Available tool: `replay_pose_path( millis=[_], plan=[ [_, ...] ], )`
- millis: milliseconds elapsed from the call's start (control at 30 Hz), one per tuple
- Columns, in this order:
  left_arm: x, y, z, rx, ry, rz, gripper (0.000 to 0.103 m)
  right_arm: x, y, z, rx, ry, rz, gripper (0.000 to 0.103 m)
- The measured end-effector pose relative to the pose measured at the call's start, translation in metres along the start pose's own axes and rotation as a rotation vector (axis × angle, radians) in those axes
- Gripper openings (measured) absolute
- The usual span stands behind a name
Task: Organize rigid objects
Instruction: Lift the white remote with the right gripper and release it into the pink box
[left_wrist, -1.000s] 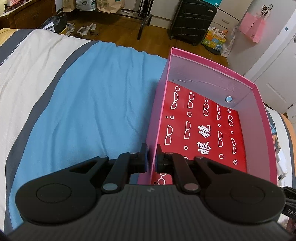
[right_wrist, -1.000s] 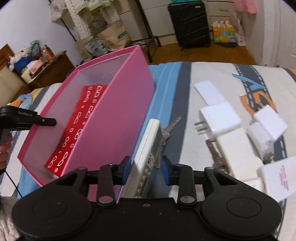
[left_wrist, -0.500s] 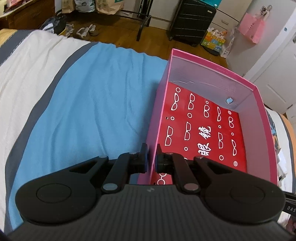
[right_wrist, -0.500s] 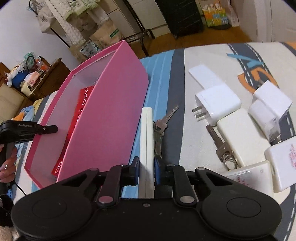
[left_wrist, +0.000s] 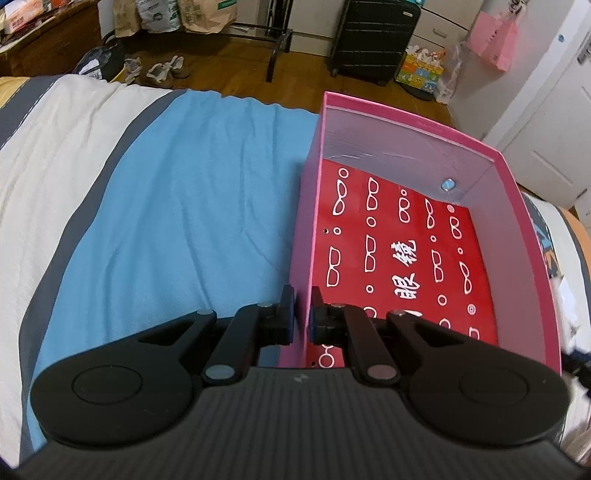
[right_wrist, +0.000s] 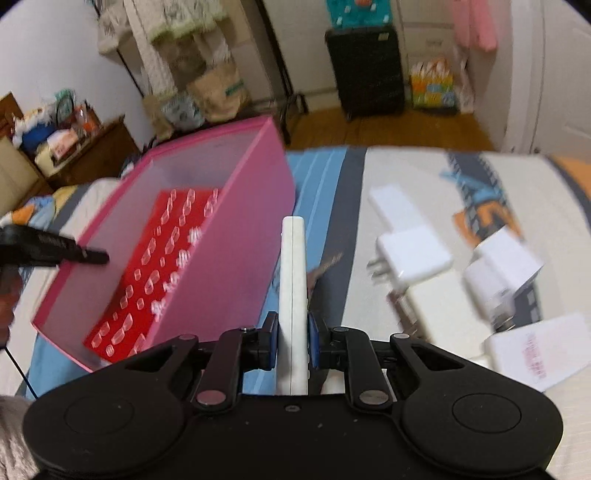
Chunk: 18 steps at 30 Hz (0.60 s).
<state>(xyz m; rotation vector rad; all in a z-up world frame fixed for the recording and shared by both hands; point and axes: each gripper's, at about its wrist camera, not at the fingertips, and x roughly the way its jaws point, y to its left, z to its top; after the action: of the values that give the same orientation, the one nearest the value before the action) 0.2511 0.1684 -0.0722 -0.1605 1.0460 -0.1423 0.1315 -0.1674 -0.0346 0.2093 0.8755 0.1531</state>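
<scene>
A pink box (left_wrist: 517, 229) with a red glasses-print floor lies on the bed; it also shows in the right wrist view (right_wrist: 236, 236). My left gripper (left_wrist: 303, 314) is shut on the box's near-left wall (left_wrist: 301, 266). My right gripper (right_wrist: 291, 338) is shut on a white remote control (right_wrist: 292, 273), held edge-up just right of the box and lifted off the bed. The left gripper's fingers (right_wrist: 74, 253) show at the box's far wall in the right wrist view.
White chargers and adapters (right_wrist: 417, 251) and a white box (right_wrist: 535, 350) lie on the bedspread to the right, with keys (right_wrist: 325, 266) near the remote. A small round thing (left_wrist: 448, 183) sits in the box's far corner. A black suitcase (left_wrist: 373, 37) stands on the floor.
My right gripper closed on the remote, turned it on edge and lifted it off the bed. The left gripper kept its hold on the box wall.
</scene>
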Motion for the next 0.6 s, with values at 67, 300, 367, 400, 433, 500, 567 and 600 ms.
replay_pose_path(
  millis=[67,300,367,400,433,500,567,600],
  plan=[
    [0.000,0.000,-0.001,-0.001,0.002,-0.001,0.006,-0.014,0.002,0.002,0.016,-0.039,-0.020,0.020],
    [-0.001,-0.003,-0.003,0.004,-0.001,0.009,0.006,-0.063,0.049,0.028,-0.034,-0.183,0.055,0.020],
    [-0.001,-0.002,-0.004,0.004,0.001,0.002,0.006,-0.058,0.072,0.035,-0.073,-0.164,0.117,0.020],
    [-0.001,-0.001,-0.005,0.008,0.001,0.000,0.006,-0.052,0.084,0.038,-0.095,-0.142,0.142,0.020],
    [0.000,-0.001,-0.005,0.011,0.001,-0.001,0.006,-0.040,0.099,0.040,-0.134,-0.110,0.156,0.020],
    [0.001,0.001,-0.004,0.016,0.003,-0.008,0.006,-0.015,0.128,0.040,-0.229,-0.058,0.129,0.020],
    [0.003,0.004,-0.004,0.005,0.009,-0.018,0.006,0.017,0.155,0.033,-0.319,-0.007,0.068,0.020],
    [0.003,0.005,-0.004,0.003,0.011,-0.024,0.007,0.034,0.166,0.031,-0.354,0.019,0.048,0.020]
  ],
)
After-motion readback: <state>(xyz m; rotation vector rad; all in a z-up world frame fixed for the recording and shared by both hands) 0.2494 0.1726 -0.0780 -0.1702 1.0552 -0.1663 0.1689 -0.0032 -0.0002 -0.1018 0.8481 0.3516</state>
